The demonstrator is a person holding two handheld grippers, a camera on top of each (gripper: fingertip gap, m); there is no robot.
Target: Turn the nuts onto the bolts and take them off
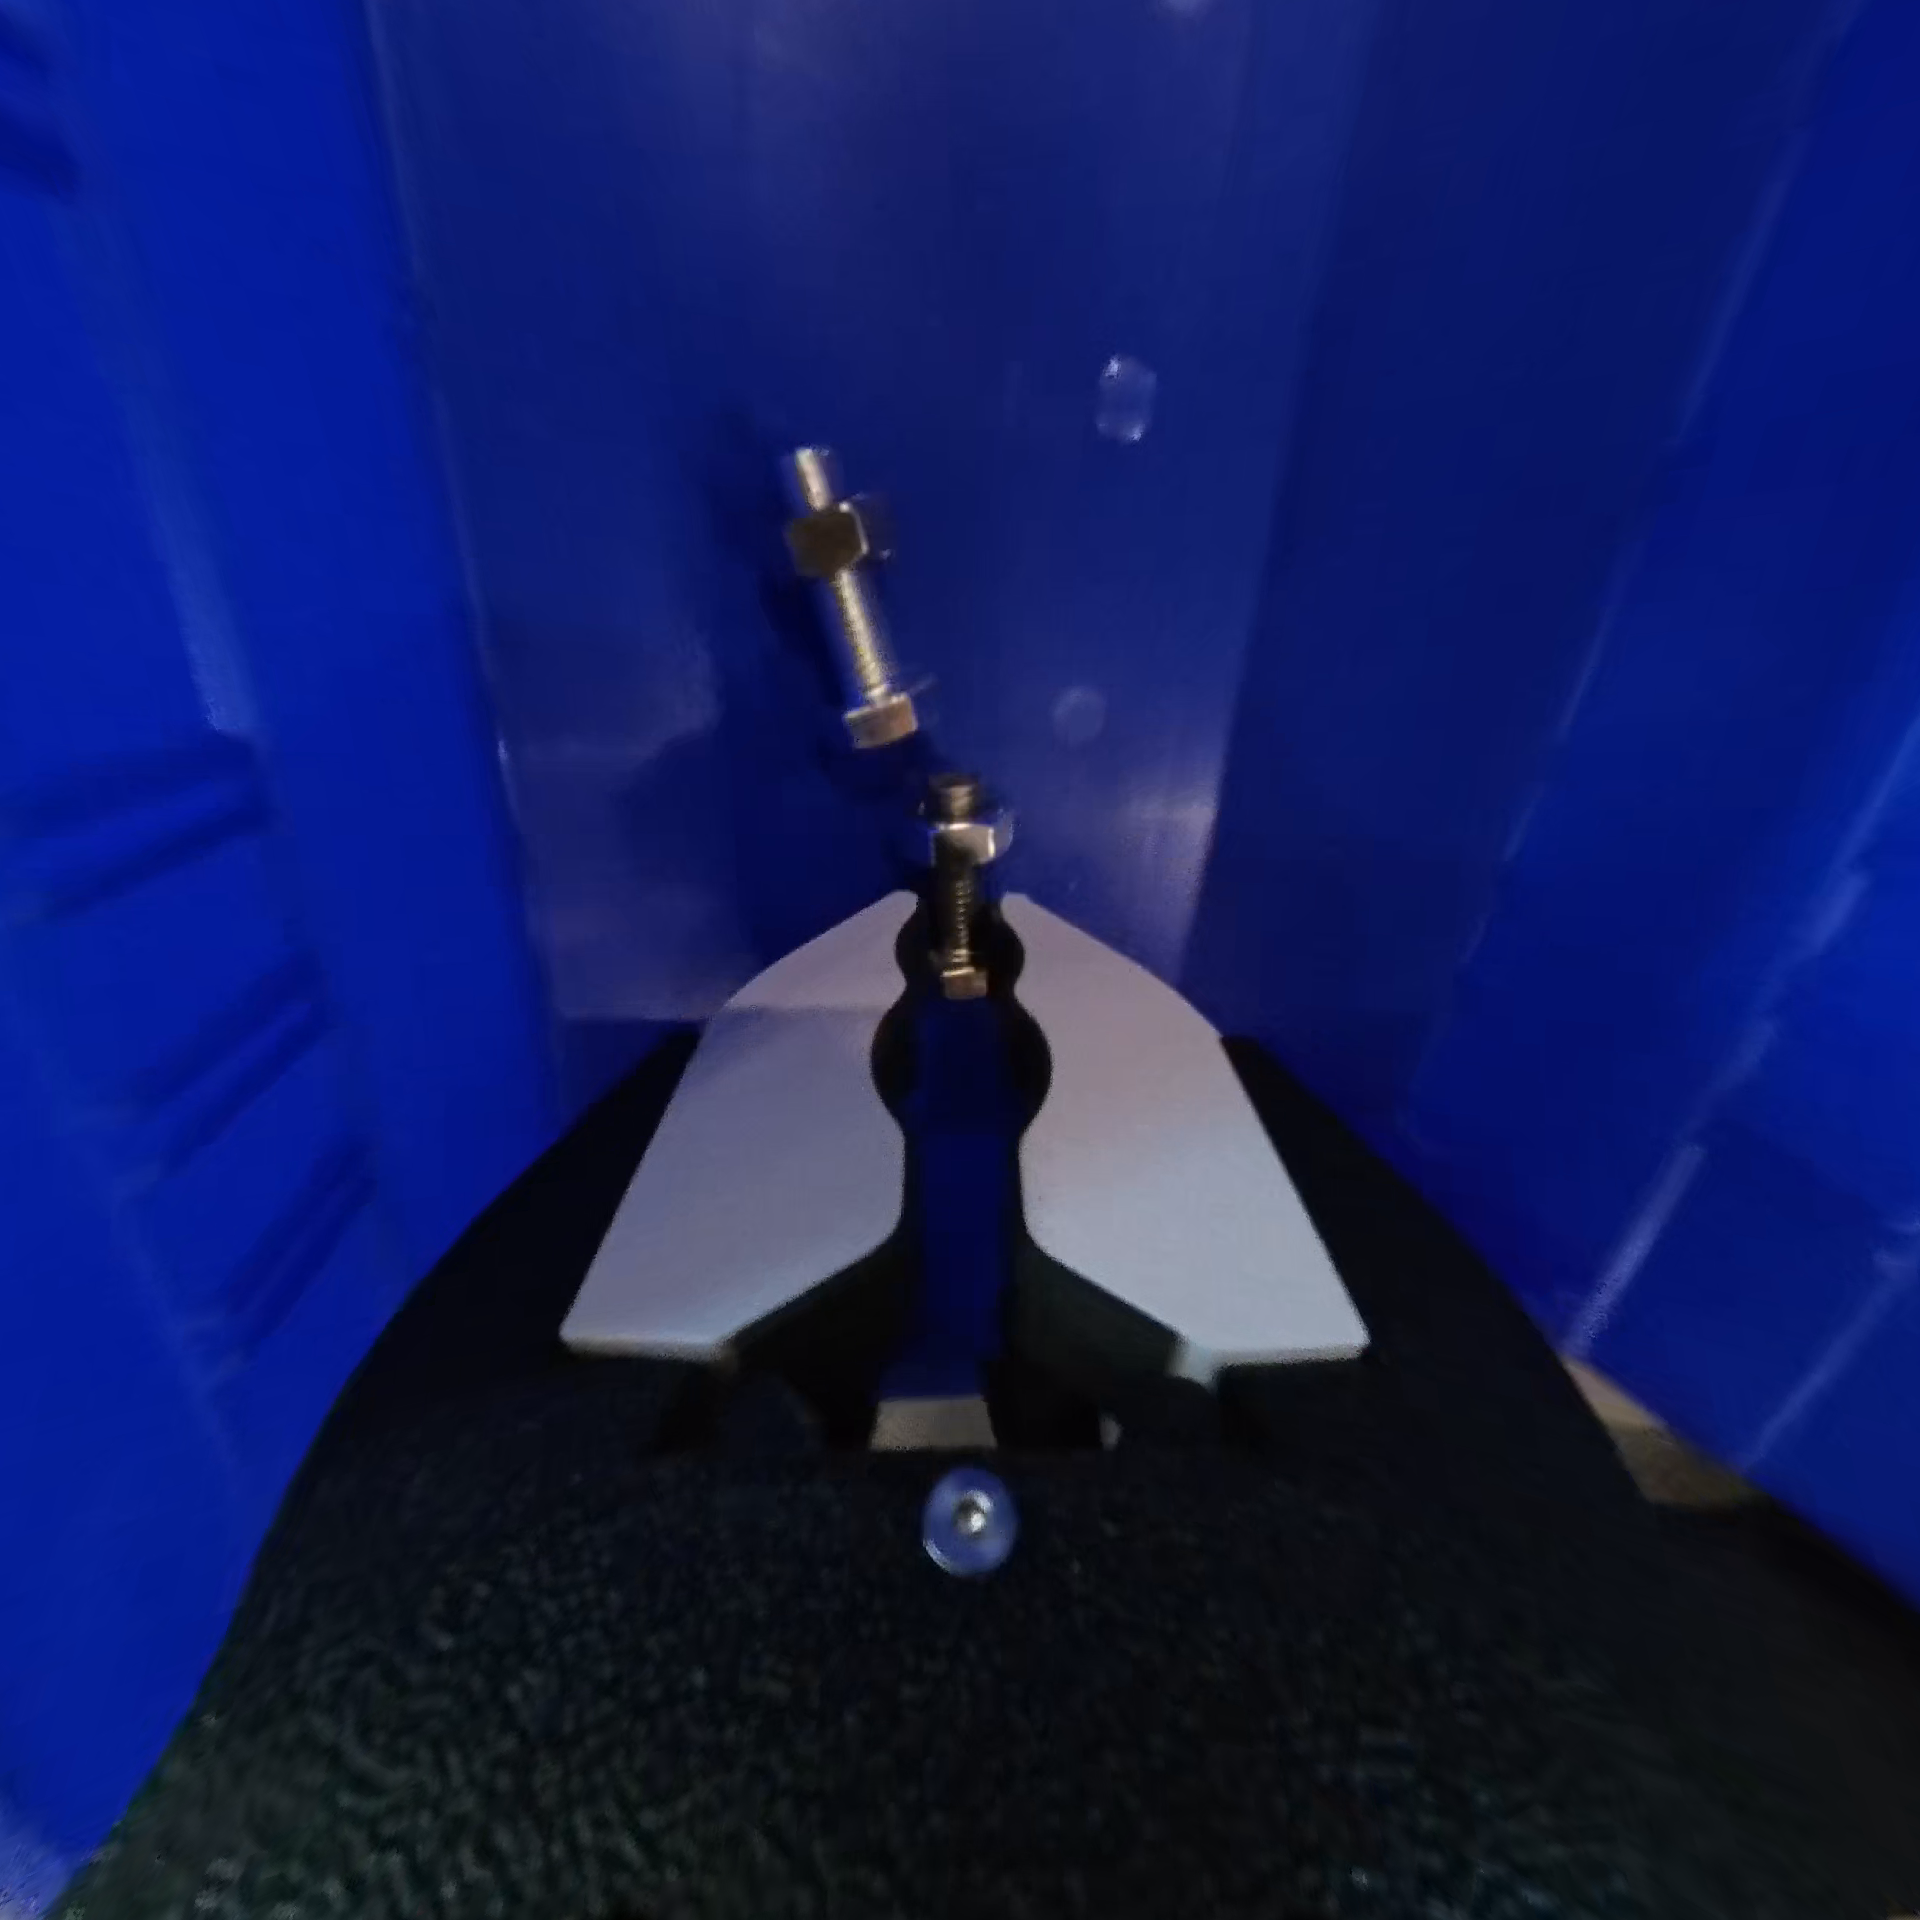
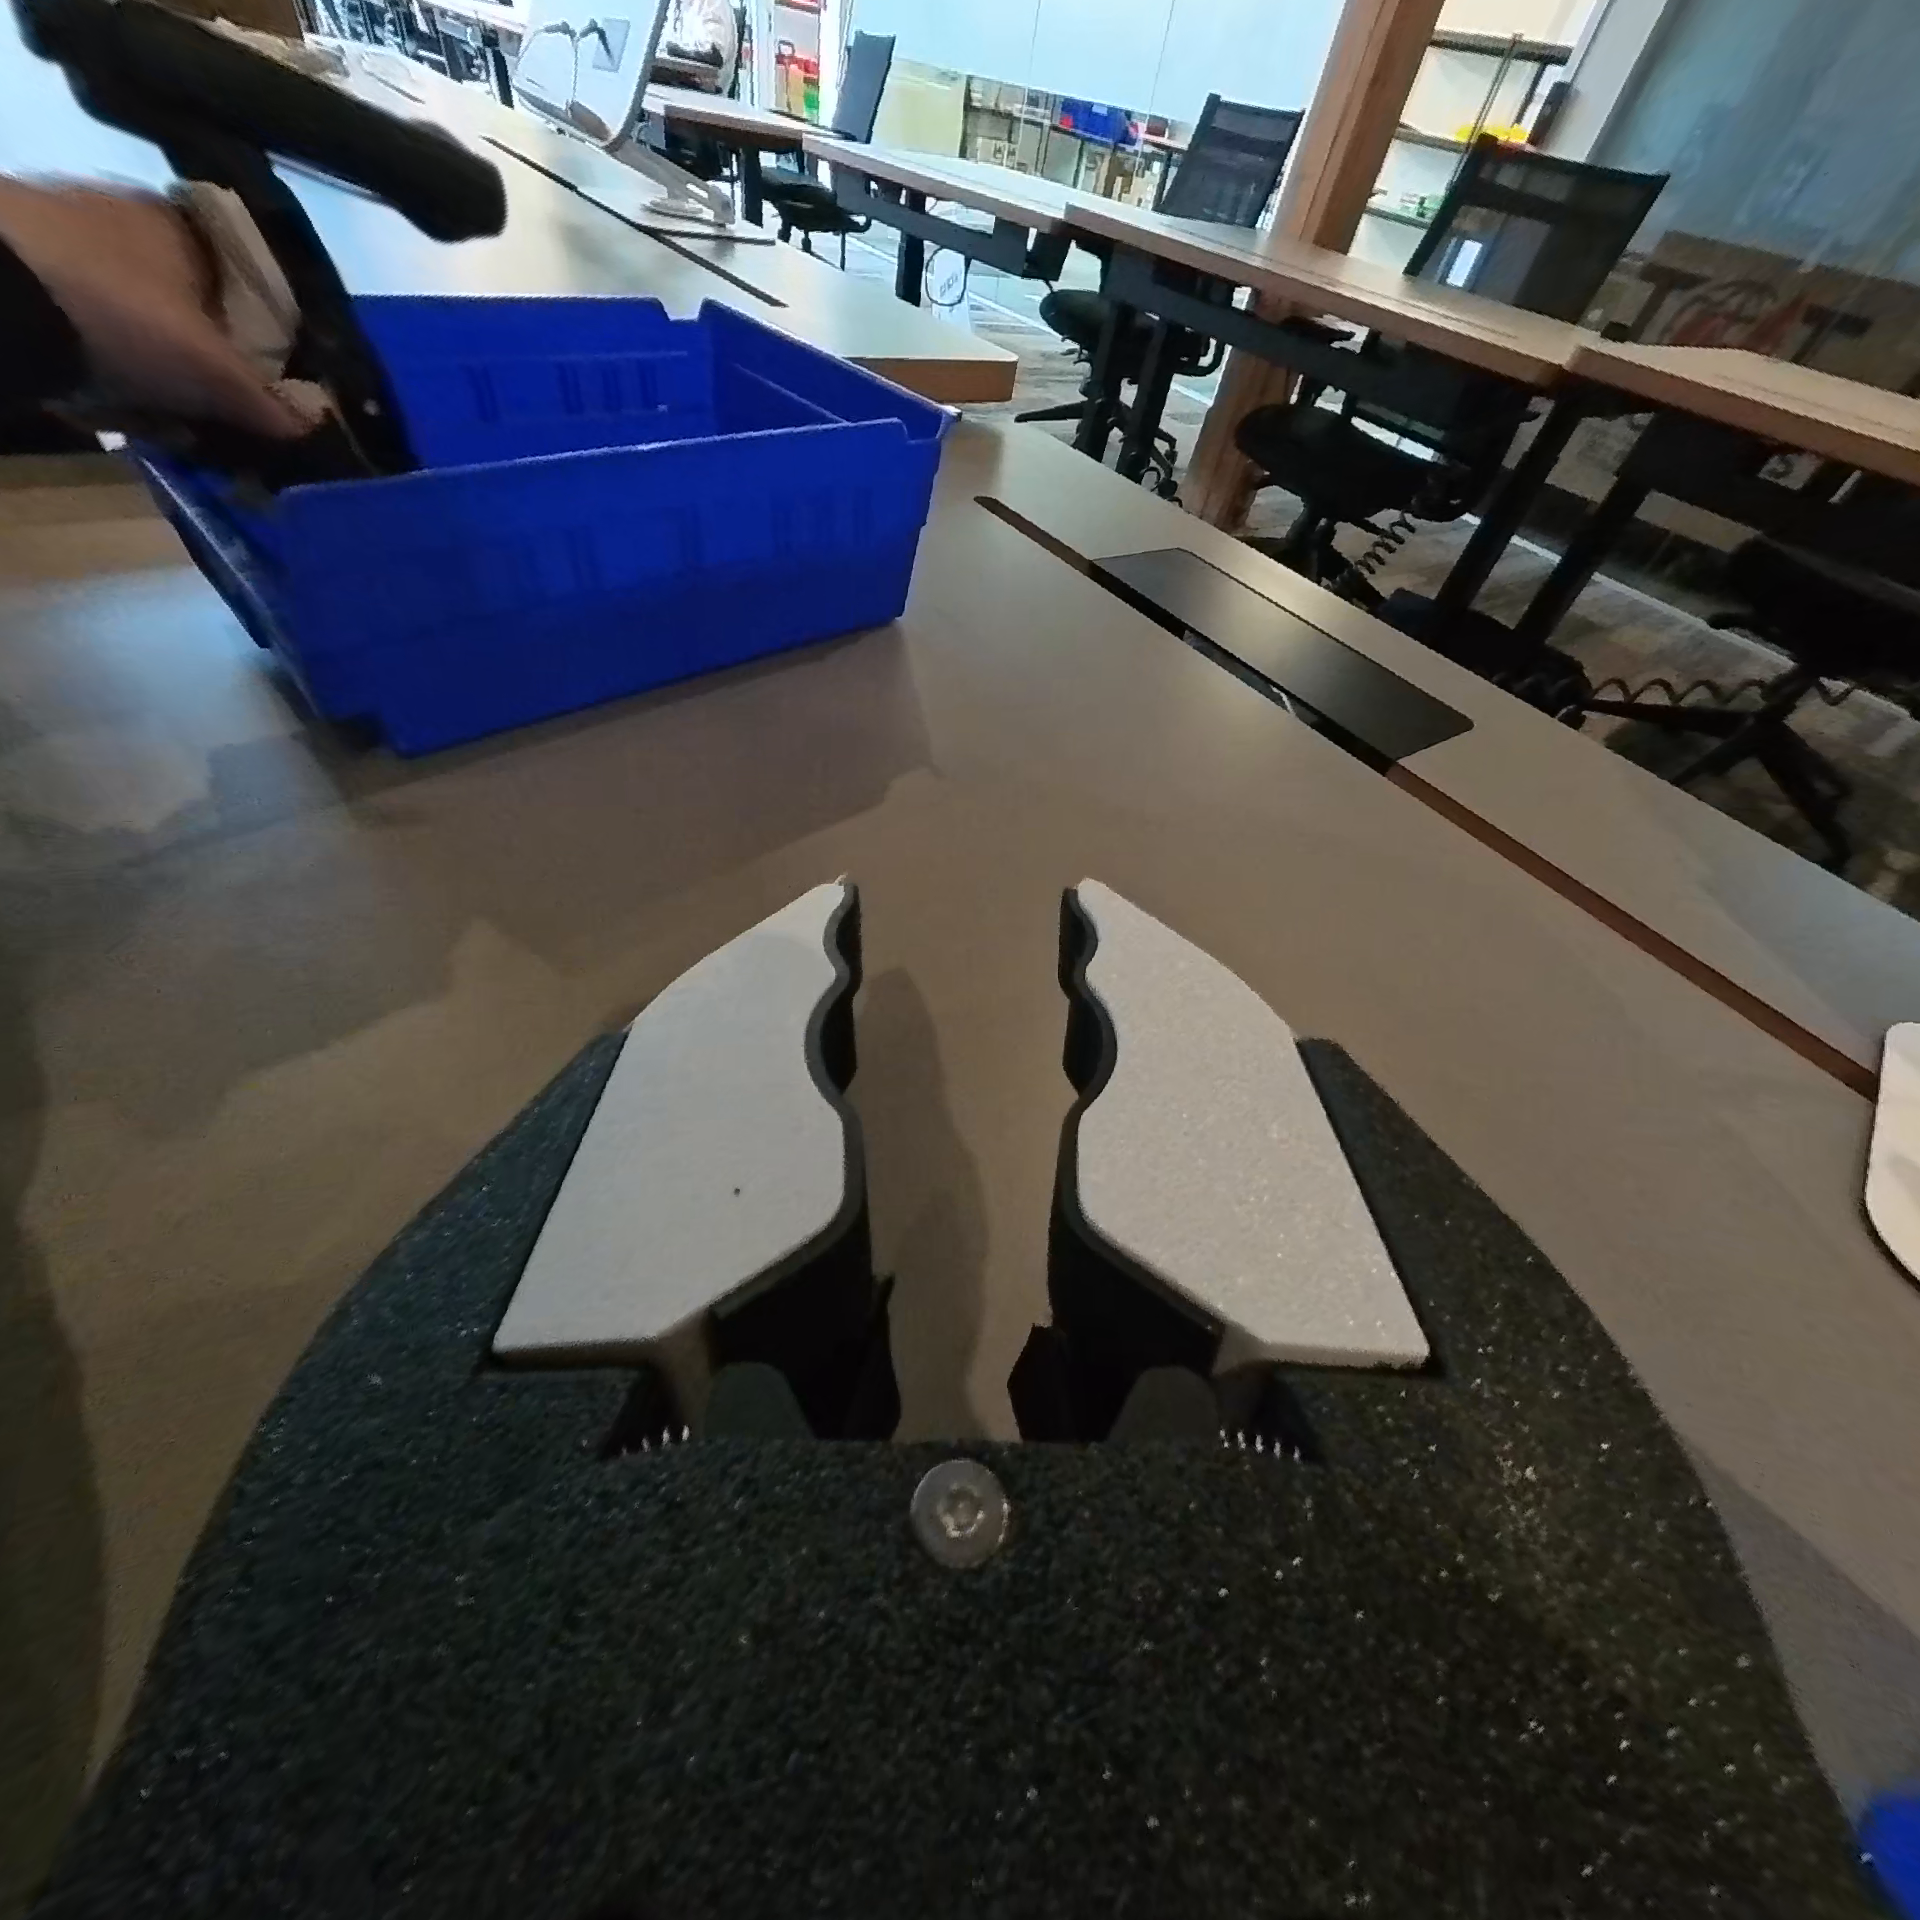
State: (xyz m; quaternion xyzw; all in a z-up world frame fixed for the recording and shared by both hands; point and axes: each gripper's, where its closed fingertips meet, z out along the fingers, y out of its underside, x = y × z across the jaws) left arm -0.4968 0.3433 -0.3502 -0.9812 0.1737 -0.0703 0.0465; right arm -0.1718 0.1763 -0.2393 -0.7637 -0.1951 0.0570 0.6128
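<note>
your left gripper (image 1: pixel 956 935) is down inside the blue bin (image 1: pixel 1455 520), its jaws nearly closed around the near bolt (image 1: pixel 954 904) (nut (image 1: pixel 961 834) threaded on near its far end). a second bolt (image 1: pixel 844 597) with its nut (image 1: pixel 828 538) lies just beyond. your right gripper (image 2: pixel 961 935) hangs wide open and empty above the table (image 2: pixel 1039 727).

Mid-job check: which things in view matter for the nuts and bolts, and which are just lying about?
Job:
near bolt with nut
far bolt
blue bin
left gripper
right gripper

Lying about:
office chairs
other desks
</note>
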